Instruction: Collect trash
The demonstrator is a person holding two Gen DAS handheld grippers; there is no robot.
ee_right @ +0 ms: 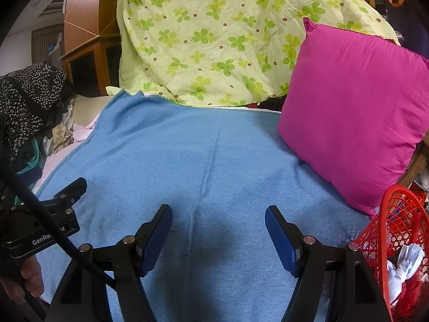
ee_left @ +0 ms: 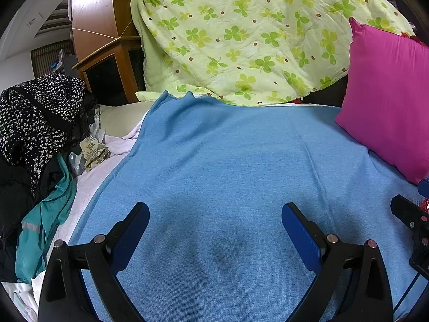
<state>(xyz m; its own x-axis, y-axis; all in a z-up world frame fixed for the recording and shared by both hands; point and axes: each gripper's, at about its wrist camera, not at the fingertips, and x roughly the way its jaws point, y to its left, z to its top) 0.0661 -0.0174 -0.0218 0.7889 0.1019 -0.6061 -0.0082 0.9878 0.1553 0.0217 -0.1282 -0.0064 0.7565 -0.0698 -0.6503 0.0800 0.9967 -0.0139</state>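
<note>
Both grippers spread, empty: left gripper (ee_left: 215,222), right gripper (ee_right: 218,224) hover over blue blanket (ee_left: 228,161). No trash on blanket. White crumpled trash (ee_right: 402,265) in red basket (ee_right: 375,230) at 4 o'clock. Step: judged scanning. Next: check clutter pile (ee_left: 91,145) at 9 o'clock.

Matt knitted blue blanket (ee_right: 214,161), smooth pink cloth pillow (ee_right: 354,112), glossy wooden cabinet (ee_left: 99,21), red plastic mesh basket (ee_right: 396,214)

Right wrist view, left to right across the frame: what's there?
Black dotted garment → left gripper → blue blanket with the open right gripper over it → pink pillow → red basket holding white crumpled trash.
</note>
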